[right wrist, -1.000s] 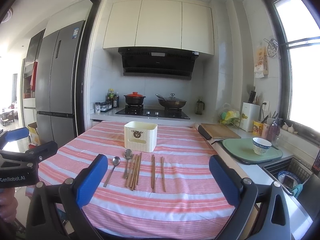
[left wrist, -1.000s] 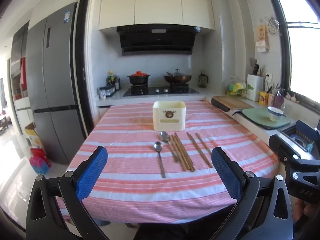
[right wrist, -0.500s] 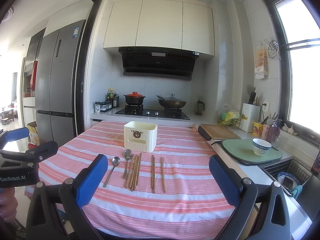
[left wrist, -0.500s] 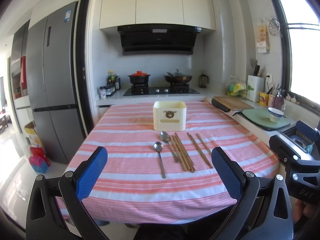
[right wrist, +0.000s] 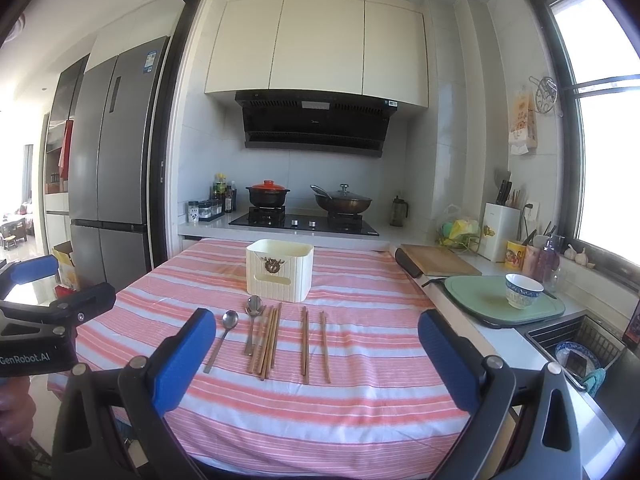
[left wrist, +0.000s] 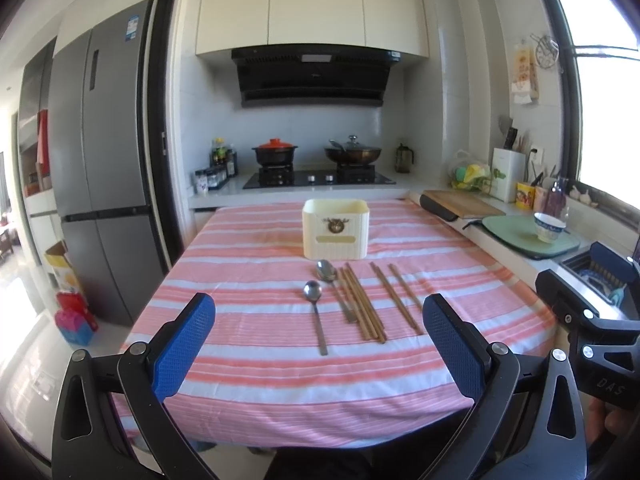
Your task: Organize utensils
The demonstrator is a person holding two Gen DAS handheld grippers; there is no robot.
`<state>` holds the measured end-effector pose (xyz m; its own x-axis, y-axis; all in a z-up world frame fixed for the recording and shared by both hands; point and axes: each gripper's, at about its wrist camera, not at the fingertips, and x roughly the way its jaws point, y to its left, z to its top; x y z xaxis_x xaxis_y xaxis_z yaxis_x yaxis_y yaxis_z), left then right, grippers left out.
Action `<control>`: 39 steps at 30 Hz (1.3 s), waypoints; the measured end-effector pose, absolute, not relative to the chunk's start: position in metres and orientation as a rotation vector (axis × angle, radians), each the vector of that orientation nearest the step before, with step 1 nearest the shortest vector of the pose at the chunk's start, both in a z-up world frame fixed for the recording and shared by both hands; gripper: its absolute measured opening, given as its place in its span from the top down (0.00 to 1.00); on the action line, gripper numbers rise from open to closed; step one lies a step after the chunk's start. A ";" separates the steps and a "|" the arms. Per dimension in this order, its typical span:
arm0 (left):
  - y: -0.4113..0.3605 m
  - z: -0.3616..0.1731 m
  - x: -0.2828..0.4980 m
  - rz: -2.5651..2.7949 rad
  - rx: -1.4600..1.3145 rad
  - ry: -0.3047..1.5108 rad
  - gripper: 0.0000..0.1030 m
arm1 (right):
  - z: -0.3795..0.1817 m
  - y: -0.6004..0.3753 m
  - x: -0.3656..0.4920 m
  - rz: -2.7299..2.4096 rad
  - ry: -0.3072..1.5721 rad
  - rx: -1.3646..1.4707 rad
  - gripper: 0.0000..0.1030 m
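Utensils lie untouched in a row just in front of the cream holder: two spoons to its left front, a bundle of chopsticks straight ahead of it, two loose chopsticks off to its right front. Left gripper is spread wide, nothing in it, hanging at the table edge well back from the holder. Right gripper is the same, gaping and empty. Nothing is in the holder that I can see, so this looks like the very start. Next up, likely, a reach in low over the striped cloth to pinch one thin, flat-lying piece cleanly.
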<state>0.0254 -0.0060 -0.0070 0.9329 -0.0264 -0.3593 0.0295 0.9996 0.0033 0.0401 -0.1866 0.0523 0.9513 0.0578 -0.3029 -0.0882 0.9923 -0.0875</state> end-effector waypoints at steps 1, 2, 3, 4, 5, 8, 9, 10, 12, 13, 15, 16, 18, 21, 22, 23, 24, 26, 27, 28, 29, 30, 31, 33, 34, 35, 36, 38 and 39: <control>-0.006 -0.007 0.026 -0.031 0.008 0.368 0.00 | 0.052 -0.187 0.041 0.073 0.306 -0.100 0.00; -0.006 -0.007 0.026 -0.032 0.007 0.369 0.00 | 0.052 -0.188 0.041 0.073 0.308 -0.099 0.00; -0.006 -0.007 0.026 -0.032 0.007 0.370 0.00 | 0.051 -0.189 0.042 0.072 0.310 -0.098 0.00; -0.007 -0.007 0.027 -0.033 0.008 0.370 0.00 | 0.051 -0.189 0.042 0.072 0.311 -0.098 0.00; -0.006 -0.008 0.026 -0.034 0.009 0.370 0.00 | 0.051 -0.189 0.042 0.072 0.311 -0.099 0.00; -0.007 -0.009 0.027 -0.035 0.013 0.372 0.00 | 0.051 -0.190 0.043 0.073 0.311 -0.097 0.00; -0.007 -0.009 0.027 -0.035 0.015 0.374 0.00 | 0.051 -0.190 0.043 0.073 0.313 -0.097 0.00; -0.007 -0.010 0.028 -0.035 0.016 0.375 0.00 | 0.051 -0.191 0.044 0.073 0.314 -0.095 0.00; -0.008 -0.010 0.030 -0.039 0.013 0.383 0.00 | 0.050 -0.193 0.045 0.073 0.319 -0.092 0.00; -0.008 -0.011 0.032 -0.042 0.010 0.389 0.00 | 0.049 -0.194 0.045 0.072 0.321 -0.089 0.00; -0.006 -0.013 0.035 -0.045 0.003 0.403 0.00 | 0.048 -0.194 0.045 0.068 0.318 -0.088 0.00; -0.005 -0.014 0.037 -0.045 -0.001 0.411 0.00 | 0.048 -0.194 0.045 0.066 0.316 -0.087 0.00; -0.003 -0.016 0.041 -0.043 -0.012 0.428 0.00 | 0.047 -0.196 0.047 0.064 0.319 -0.082 0.00; 0.001 -0.021 0.048 -0.034 -0.029 0.452 0.00 | 0.043 -0.196 0.055 0.068 0.343 -0.076 0.00; 0.002 -0.022 0.052 -0.030 -0.035 0.461 0.00 | 0.042 -0.195 0.058 0.070 0.350 -0.076 0.00; 0.004 -0.024 0.056 -0.024 -0.040 0.469 0.00 | 0.041 -0.195 0.060 0.072 0.355 -0.076 0.00; 0.006 -0.026 0.060 -0.018 -0.044 0.478 0.00 | 0.040 -0.195 0.062 0.074 0.359 -0.076 0.00; 0.010 -0.029 0.070 -0.005 -0.051 0.501 0.00 | 0.037 -0.196 0.067 0.076 0.370 -0.076 0.00; 0.012 -0.032 0.076 -0.003 -0.053 0.514 0.00 | 0.036 -0.197 0.071 0.073 0.377 -0.073 0.00; 0.014 -0.035 0.083 -0.003 -0.053 0.527 0.00 | 0.035 -0.198 0.075 0.071 0.387 -0.070 0.00; 0.015 -0.038 0.090 -0.003 -0.052 0.541 0.00 | 0.032 -0.199 0.079 0.069 0.399 -0.066 0.00; 0.016 -0.041 0.098 -0.003 -0.052 0.557 0.00 | 0.030 -0.201 0.084 0.066 0.413 -0.062 0.00; 0.017 -0.045 0.106 -0.005 -0.051 0.575 0.00 | 0.027 -0.202 0.087 0.063 0.427 -0.059 0.00; 0.019 -0.054 0.122 -0.009 -0.052 0.610 0.00 | 0.022 -0.206 0.097 0.057 0.457 -0.055 0.00; 0.019 -0.058 0.130 -0.011 -0.054 0.625 0.00 | 0.019 -0.208 0.102 0.055 0.471 -0.054 0.00; 0.019 -0.062 0.139 -0.009 -0.053 0.641 0.00 | 0.016 -0.212 0.107 0.055 0.485 -0.052 0.00; 0.019 -0.066 0.148 -0.010 -0.052 0.657 0.00 | 0.014 -0.216 0.114 0.055 0.502 -0.046 0.00; 0.019 -0.076 0.168 -0.008 -0.055 0.689 0.00 | 0.009 -0.226 0.132 0.065 0.545 -0.040 0.00; 0.019 -0.081 0.178 -0.009 -0.060 0.704 0.00 | 0.005 -0.230 0.144 0.074 0.573 -0.052 0.00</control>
